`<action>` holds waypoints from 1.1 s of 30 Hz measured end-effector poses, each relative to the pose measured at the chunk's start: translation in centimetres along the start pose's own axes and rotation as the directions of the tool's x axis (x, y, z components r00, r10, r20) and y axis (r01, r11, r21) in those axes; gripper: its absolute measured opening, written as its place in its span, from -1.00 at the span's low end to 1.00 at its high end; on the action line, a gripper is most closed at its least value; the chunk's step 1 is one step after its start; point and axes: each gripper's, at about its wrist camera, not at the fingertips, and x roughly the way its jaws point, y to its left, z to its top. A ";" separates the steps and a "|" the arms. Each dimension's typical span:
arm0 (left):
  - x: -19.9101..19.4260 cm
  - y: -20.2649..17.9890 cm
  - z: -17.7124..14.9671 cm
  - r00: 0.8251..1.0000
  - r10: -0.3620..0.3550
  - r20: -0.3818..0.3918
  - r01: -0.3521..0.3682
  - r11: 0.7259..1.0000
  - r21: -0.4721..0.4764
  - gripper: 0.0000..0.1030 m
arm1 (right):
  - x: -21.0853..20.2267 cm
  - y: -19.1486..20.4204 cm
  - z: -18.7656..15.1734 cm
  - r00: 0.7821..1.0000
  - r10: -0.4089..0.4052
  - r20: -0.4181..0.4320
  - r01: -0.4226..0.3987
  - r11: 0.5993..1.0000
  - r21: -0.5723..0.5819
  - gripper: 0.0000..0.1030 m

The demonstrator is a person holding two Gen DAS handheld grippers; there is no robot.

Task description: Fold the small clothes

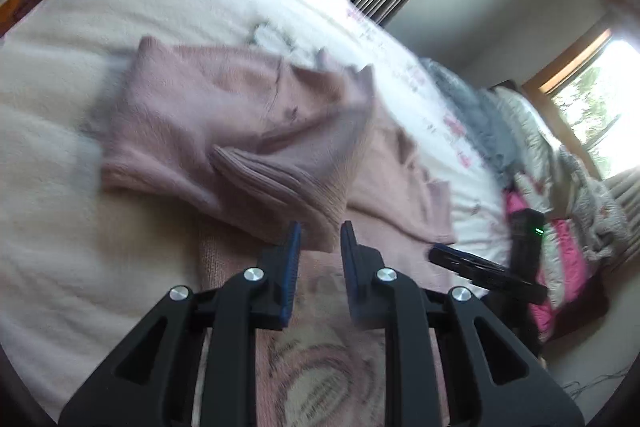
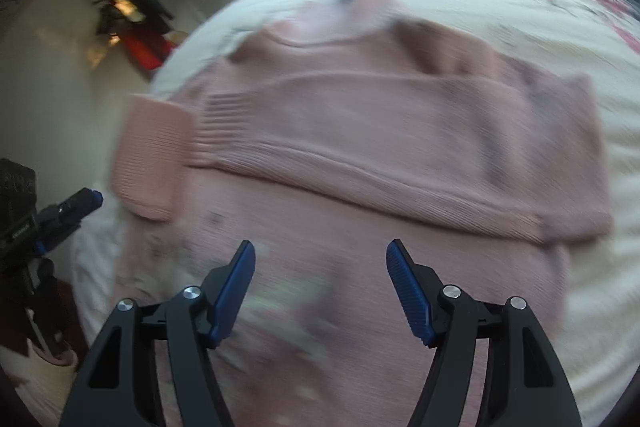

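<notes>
- left gripper (image 1: 322, 235): jaws a narrow gap apart, nothing between them, at bottom centre of left wrist view over the pink sweater (image 1: 240, 123).
- right gripper (image 2: 320, 255): jaws spread wide, empty, bottom centre of right view, over the sweater's lower body.
- sweater lies on the white blanket (image 1: 60, 187), mid frame in both views; a sleeve is folded across the body.
- only left view shows the windows (image 1: 600, 107), grey + pink bedding (image 1: 560, 227) at right.
- only right view shows a ribbed cuff (image 2: 152, 159) sticking off mid left, and dark clutter (image 2: 132, 15) upper left.
- both frames blurry.
</notes>
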 end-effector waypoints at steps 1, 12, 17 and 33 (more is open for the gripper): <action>-0.6 -0.5 -0.3 1.000 0.015 0.004 -0.015 0.999 0.039 -0.58 | 0.3 0.8 0.3 1.000 0.005 -0.002 -0.005 1.000 -0.012 0.34; 0.6 1.9 2.3 0.959 0.279 0.045 -0.281 0.956 0.085 -0.43 | 4.4 5.7 4.0 0.989 0.141 -0.052 -0.138 0.989 0.050 0.34; 0.6 2.9 2.9 0.965 0.258 0.041 -0.259 0.966 0.020 -0.43 | 7.8 6.3 4.8 0.970 0.203 -0.130 -0.187 0.974 0.128 0.08; 7.0 -0.3 5.0 0.958 0.286 0.021 -0.287 0.954 0.086 -0.36 | 1.4 3.0 7.4 0.996 0.031 0.087 -0.032 0.999 0.009 -0.76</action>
